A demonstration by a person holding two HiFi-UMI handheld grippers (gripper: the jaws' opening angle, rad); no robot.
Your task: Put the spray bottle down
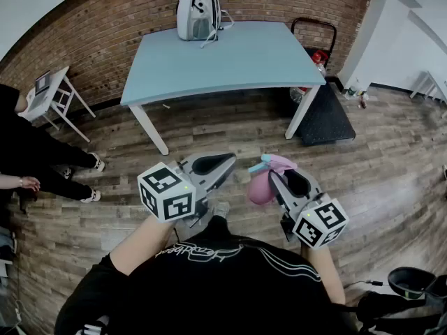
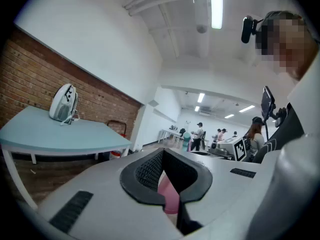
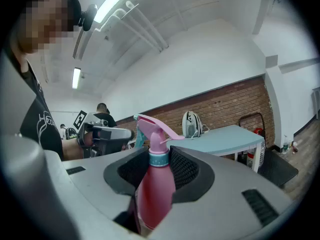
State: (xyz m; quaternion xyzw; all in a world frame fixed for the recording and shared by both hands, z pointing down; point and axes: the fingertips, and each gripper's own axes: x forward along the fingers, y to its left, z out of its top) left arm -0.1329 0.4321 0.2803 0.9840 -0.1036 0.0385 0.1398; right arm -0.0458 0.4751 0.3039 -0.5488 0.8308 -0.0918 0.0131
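A pink spray bottle (image 1: 260, 187) with a teal collar and pink trigger head stands upright between the jaws of my right gripper (image 1: 279, 170), which is shut on it. In the right gripper view the bottle (image 3: 155, 189) fills the hollow between the black pads and its head rises above my right gripper (image 3: 160, 159). My left gripper (image 1: 222, 163) hovers beside it at about the same height, jaws together and nothing held. In the left gripper view a strip of the pink bottle (image 2: 170, 196) shows through the slit of my left gripper (image 2: 162, 156). Both are held over the wooden floor, level.
A light blue table (image 1: 230, 61) stands ahead against the brick wall, with a grey-white backpack (image 1: 198, 12) at its far edge. A black mat (image 1: 325, 114) lies right of the table. A small white side table (image 1: 52, 89) and a seated person (image 1: 28, 152) are on the left.
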